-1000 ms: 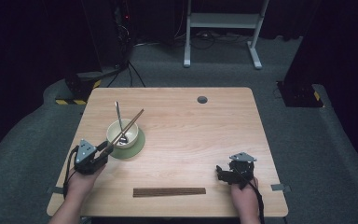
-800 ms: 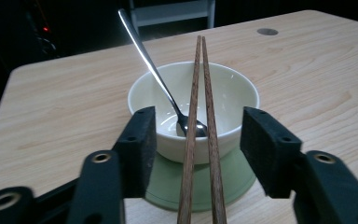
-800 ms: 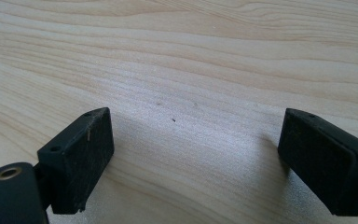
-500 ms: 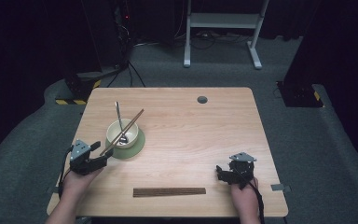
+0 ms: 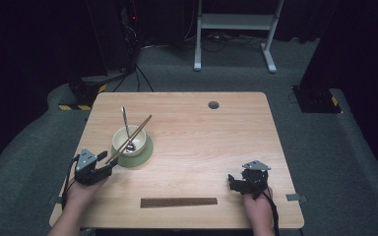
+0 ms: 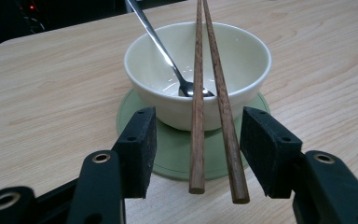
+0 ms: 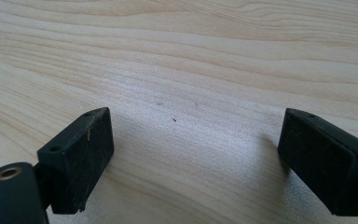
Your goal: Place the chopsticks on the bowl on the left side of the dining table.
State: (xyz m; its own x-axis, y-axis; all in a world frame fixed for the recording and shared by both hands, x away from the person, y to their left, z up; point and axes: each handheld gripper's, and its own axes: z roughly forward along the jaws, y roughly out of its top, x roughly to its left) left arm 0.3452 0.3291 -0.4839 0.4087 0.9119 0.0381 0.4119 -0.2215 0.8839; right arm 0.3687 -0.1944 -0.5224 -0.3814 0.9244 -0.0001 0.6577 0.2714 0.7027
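Observation:
A cream bowl (image 5: 128, 140) stands on a green coaster (image 5: 145, 152) at the table's left. A metal spoon (image 5: 124, 120) leans inside it. Two brown chopsticks (image 5: 133, 135) lie across the rim, their near ends sticking out toward my left gripper (image 5: 106, 164). In the left gripper view the chopsticks (image 6: 197, 116) end between the jaws of my left gripper (image 6: 198, 149), which is open with gaps on both sides, just short of the bowl (image 6: 242, 60). My right gripper (image 5: 234, 183) rests at the front right, and in its own view my right gripper (image 7: 196, 158) is open over bare wood.
A long dark wooden strip (image 5: 178, 202) lies flat near the front edge, between the two hands. A round dark cable hole (image 5: 213, 104) sits near the table's far edge. Dark stands and cables occupy the floor behind the table.
My left gripper has drawn back a little toward the table's front left. The chopsticks, spoon and bowl have stayed put. The right gripper has not moved.

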